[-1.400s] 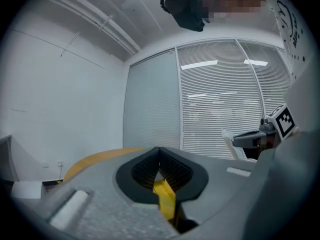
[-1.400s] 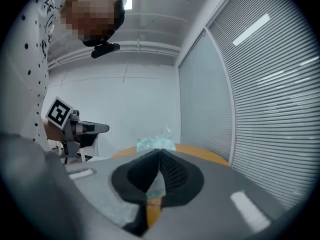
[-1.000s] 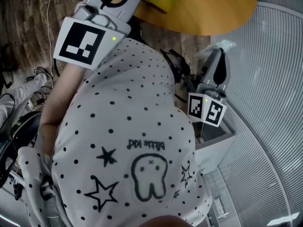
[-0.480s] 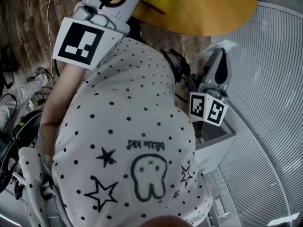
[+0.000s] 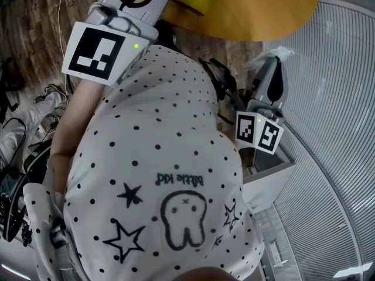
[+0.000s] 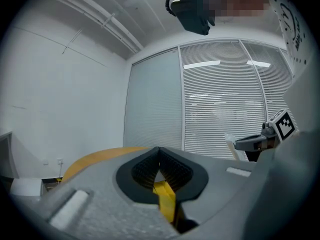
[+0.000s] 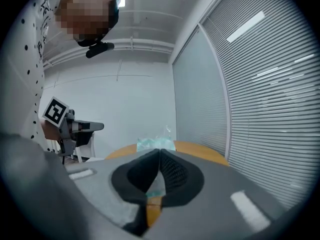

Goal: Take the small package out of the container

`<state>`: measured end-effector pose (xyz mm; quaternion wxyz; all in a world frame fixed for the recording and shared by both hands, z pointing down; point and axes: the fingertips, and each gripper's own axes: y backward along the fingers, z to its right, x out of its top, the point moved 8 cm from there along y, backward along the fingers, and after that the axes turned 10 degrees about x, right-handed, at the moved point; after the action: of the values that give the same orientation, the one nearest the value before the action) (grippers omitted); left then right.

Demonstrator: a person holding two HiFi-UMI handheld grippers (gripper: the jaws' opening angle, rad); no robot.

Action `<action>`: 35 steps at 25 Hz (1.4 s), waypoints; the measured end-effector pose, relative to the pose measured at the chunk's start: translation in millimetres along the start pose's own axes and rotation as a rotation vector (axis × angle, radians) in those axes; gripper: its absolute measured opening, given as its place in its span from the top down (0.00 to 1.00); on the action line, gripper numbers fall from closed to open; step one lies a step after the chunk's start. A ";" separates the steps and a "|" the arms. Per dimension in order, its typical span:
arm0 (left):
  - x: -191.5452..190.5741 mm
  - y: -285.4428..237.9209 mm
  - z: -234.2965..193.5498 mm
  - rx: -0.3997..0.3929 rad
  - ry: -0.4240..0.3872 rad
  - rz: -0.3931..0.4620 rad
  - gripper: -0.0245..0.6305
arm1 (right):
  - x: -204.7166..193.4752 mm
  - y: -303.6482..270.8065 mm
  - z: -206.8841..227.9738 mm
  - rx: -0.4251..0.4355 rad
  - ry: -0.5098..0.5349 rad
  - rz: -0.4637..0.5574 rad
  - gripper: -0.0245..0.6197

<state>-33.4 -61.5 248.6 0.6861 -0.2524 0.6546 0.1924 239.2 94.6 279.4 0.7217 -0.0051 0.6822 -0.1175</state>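
Hardly anything has moved over the last second. Both tongs keep their places, and only my head camera has drifted, sliding the left marker cube point(image 5: 98, 52) a little toward the picture's left.

Seen from steeply above, my white spotted shirt point(image 5: 158, 157) fills the middle of the head view. White slatted blinds point(image 5: 328, 98) curve down the right side. A round yellow-orange table point(image 5: 252, 16) sits at the top, and wood floor point(image 5: 35, 22) shows at the upper left.

My left tongs point(image 6: 159, 154) reach toward the table's edge, with the jaws closed together and nothing between them. My right tongs point(image 7: 159, 156) are off the table's edge, beside the blinds, pinched shut on the small package point(image 7: 155, 144). It is a clear wrapper with pale teal inside. It pokes out past the jaw tips and is held in the air, away from the table.
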 end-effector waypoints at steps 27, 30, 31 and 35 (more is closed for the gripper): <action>-2.1 -2.4 4.6 -0.017 0.007 -0.017 0.96 | -3.1 4.4 3.8 -0.019 0.001 0.004 0.96; -3.2 -1.6 3.5 -0.008 0.013 -0.023 0.96 | -3.5 2.5 2.7 -0.012 0.001 0.001 0.95; -3.2 -1.4 3.2 -0.008 0.013 -0.022 0.96 | -3.2 1.9 2.3 -0.008 0.001 0.002 0.96; -4.2 -0.9 3.0 -0.004 0.017 -0.026 0.96 | -3.1 0.1 1.6 0.004 0.003 0.001 0.96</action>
<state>-30.8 -60.1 252.9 0.6827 -0.2638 0.6566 0.1824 240.7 95.0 282.5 0.7208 -0.0034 0.6830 -0.1185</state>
